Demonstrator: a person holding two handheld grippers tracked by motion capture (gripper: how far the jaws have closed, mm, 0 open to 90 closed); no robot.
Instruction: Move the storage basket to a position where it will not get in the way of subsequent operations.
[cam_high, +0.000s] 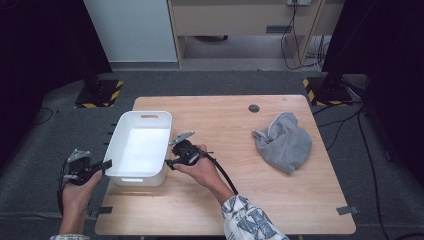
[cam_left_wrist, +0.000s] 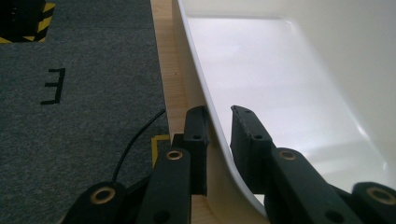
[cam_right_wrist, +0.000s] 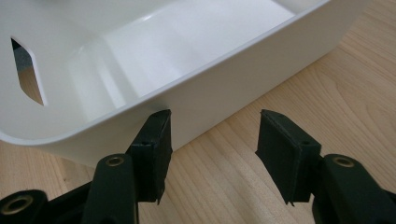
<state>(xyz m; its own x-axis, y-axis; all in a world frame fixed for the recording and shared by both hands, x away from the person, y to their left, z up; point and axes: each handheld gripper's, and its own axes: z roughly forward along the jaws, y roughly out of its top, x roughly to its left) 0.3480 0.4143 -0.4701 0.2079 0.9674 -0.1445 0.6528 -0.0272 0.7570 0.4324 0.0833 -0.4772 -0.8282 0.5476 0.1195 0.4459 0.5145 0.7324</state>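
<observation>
Black jaws of the left gripper (cam_left_wrist: 218, 135) straddle the thin rim of a smooth, glossy white plastic tub (cam_high: 140, 148), one pad outside the wall and one inside, pinching it at the tub's left side. Across the tub, the right gripper (cam_right_wrist: 212, 149) sits just beside the opposite wall with its jaws spread and nothing between them, one pad close against the outer face and the other over bare wood. The rectangular tub (rounded corners, a slot handle cut in each end wall) stands empty on the left part of the pale, grained wooden table (cam_high: 225, 200), its left edge overhanging the table's side. A crumpled grey cloth (cam_high: 284, 142) lies well apart, toward the right.

With only one side gripped, a lift from here would likely tip the tub or let its slick rim slide out of the pads. Because the tub already overhangs, a nudge leftward could send it off onto the dark carpet (cam_high: 40, 150). The thin wall may also flex under a hard squeeze.
</observation>
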